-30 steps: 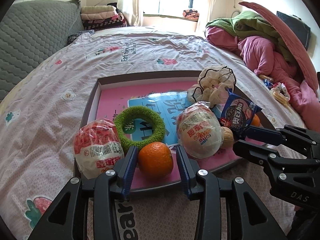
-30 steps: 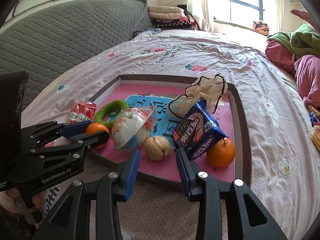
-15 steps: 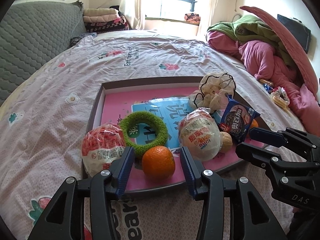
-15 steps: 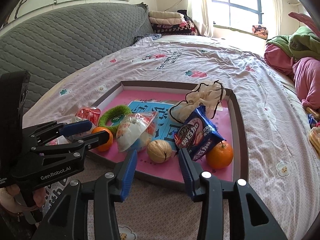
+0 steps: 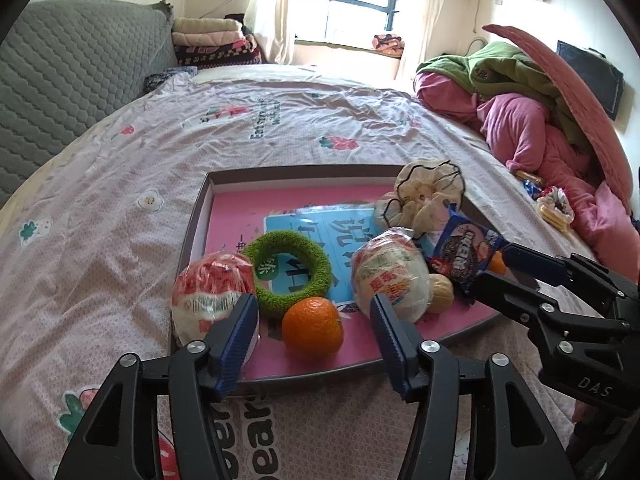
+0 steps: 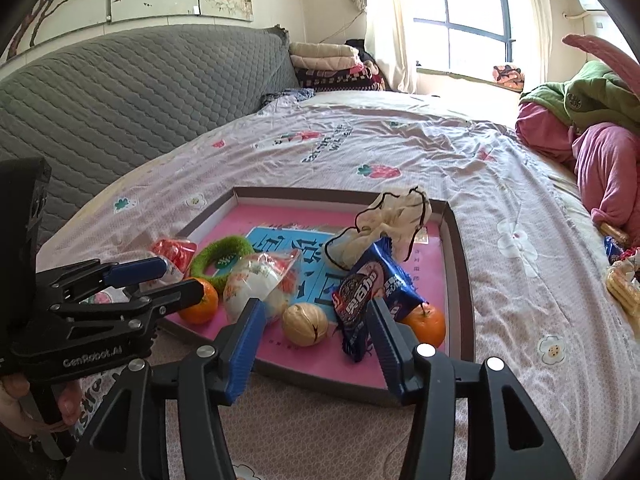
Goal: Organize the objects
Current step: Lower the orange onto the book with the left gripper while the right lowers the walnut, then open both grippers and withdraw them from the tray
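Right gripper (image 6: 314, 330) jaws opening, empty, before walnut (image 6: 305, 324) in tray (image 6: 460, 264).

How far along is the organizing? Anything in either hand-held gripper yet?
Nothing looks sorted: the oranges, walnut, green ring and snack packets lie mixed in the tray. The left hand-held gripper and right hand-held gripper are empty, jaws opening at the tray's near edge. All sorting remains.

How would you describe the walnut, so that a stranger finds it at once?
On the bed lies a shallow pink tray. Near its front edge, between the white wrapped bun and the blue snack packet, sits the walnut: small, round, tan and wrinkled, unlike the smooth oranges.
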{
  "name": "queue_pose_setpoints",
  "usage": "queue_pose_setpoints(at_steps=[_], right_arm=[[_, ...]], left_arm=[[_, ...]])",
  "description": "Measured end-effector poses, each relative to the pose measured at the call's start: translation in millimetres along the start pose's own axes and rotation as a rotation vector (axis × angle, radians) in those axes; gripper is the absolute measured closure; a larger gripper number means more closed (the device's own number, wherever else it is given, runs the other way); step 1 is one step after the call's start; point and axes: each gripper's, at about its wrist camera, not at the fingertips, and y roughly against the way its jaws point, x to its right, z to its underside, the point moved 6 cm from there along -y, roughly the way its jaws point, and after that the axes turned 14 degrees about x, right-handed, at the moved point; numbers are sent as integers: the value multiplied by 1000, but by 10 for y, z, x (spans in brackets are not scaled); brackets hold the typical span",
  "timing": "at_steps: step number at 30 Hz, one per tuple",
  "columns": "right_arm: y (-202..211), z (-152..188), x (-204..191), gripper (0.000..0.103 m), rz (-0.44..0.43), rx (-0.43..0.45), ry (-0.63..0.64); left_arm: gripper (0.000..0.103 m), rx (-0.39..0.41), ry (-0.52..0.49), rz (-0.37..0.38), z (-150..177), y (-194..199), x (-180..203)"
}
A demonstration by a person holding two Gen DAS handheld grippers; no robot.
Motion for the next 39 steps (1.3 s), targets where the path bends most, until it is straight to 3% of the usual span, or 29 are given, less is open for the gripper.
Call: queue_pose_setpoints(at_steps=[14, 20, 30, 39], right_arm=[[173, -132, -84, 43, -13, 86, 11], [356, -235, -113, 36, -14, 167, 5], [659, -317, -169, 26, -1, 283, 27], [885, -305, -103, 26, 33, 327, -2]], left_arm=[[35, 69, 15, -31, -104, 265, -34], [34, 83, 29, -52, -103, 388, -52], [32, 198, 36, -83, -242, 780, 11], [28, 179, 46, -104, -127, 875, 1]])
